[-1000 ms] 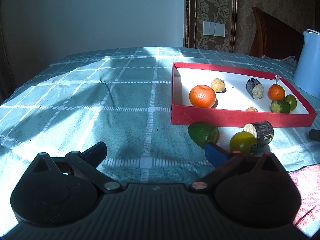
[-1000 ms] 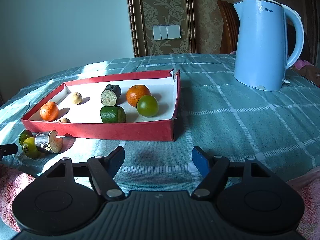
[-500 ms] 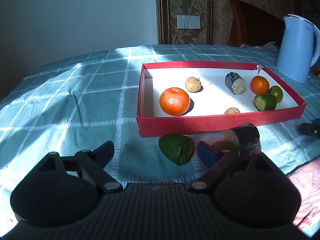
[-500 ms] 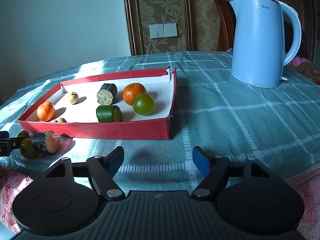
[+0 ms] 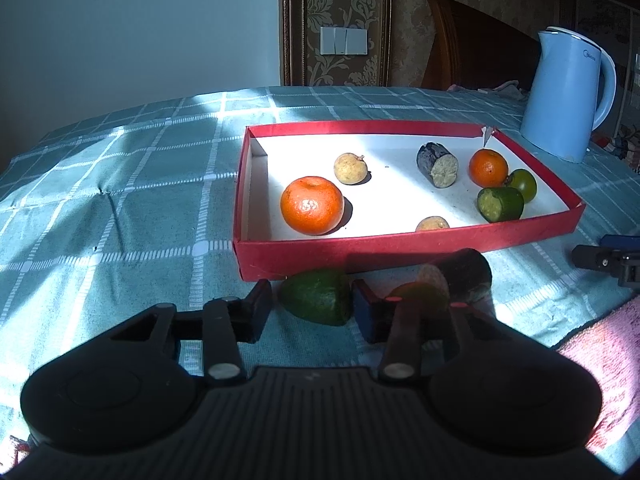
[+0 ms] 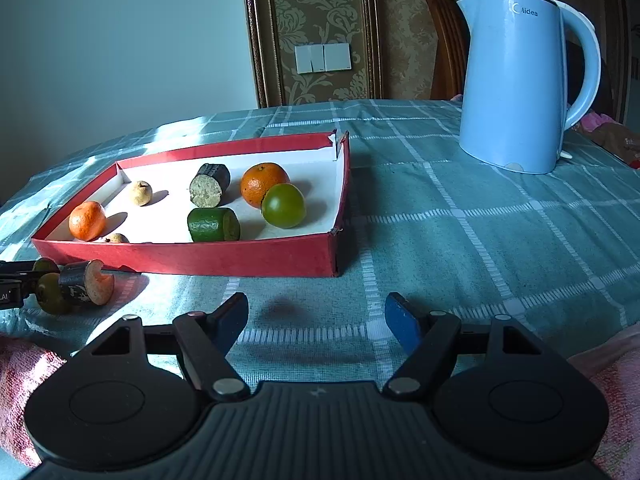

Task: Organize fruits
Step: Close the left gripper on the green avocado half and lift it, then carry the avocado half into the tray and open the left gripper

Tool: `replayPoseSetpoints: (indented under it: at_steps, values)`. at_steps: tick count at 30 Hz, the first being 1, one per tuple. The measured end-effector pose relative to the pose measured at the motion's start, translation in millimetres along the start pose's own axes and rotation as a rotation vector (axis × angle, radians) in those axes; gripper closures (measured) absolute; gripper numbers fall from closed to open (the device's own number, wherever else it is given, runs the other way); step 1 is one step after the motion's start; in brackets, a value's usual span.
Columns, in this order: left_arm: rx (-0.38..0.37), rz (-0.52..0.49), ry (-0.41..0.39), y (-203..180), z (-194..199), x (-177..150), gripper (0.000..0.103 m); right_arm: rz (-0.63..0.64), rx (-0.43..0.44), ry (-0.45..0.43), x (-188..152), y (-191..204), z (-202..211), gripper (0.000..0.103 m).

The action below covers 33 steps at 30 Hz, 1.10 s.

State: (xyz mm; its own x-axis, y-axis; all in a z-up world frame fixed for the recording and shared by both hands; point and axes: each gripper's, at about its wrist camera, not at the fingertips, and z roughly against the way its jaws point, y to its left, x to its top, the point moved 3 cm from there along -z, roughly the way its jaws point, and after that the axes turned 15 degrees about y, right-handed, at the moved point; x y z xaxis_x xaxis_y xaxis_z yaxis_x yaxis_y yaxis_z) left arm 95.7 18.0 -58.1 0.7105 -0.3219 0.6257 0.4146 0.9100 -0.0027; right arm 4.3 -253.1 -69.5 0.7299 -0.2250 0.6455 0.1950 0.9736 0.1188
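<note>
A red tray [image 5: 400, 246] with a white floor holds two oranges [image 5: 312, 205], pale small fruits, a dark cane piece and green fruits. On the cloth before its front wall lie a dark green fruit half [image 5: 316, 298], a round green fruit [image 5: 416, 298] and a dark cane piece [image 5: 464, 270]. My left gripper [image 5: 314, 308] straddles the green half; its jaws are closing, with the pads against its two sides. My right gripper [image 6: 318, 314] hovers open over bare cloth in front of the tray [image 6: 200, 258], with nothing between its fingers.
A light blue kettle [image 6: 516, 92] stands on the checked teal tablecloth to the right of the tray. Pink towel fabric [image 5: 600, 340] lies at the near right. A wooden chair back and a wall with switches are behind the table.
The left gripper swung toward the fruits in front of the tray, and its jaws narrowed from wide open onto the green half. The right gripper stayed put.
</note>
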Motion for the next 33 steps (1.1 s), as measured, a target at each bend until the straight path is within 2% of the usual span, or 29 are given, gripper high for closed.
replayPoseSetpoints:
  at_steps: [12, 20, 25, 29, 32, 33]
  values:
    - [0.03, 0.024, -0.024, 0.8, 3.7, -4.9, 0.067, -0.004, -0.005, 0.0, 0.0, -1.1, -0.3, 0.028]
    - [0.023, 0.05, -0.044, 5.8, 16.0, -4.8, 0.067, -0.003, -0.005, 0.001, 0.2, -0.8, -0.4, 0.028]
    - [0.004, 0.029, -0.073, -3.1, 25.7, 8.0, 0.068, 0.0, -0.009, 0.003, -0.8, -0.3, -0.9, 0.028]
    - [0.027, 0.005, -0.09, -12.9, 24.0, 24.0, 0.068, 0.0, -0.009, 0.003, -0.9, -0.2, -0.9, 0.028]
    - [-0.023, 0.011, -0.084, -16.5, 23.5, 38.0, 0.068, 0.0, -0.009, 0.004, -0.8, -0.1, -0.9, 0.028]
    - [-0.018, 0.006, -0.091, -18.7, 23.4, 41.9, 0.068, 0.0, -0.009, 0.003, -0.7, -0.1, -0.9, 0.028]
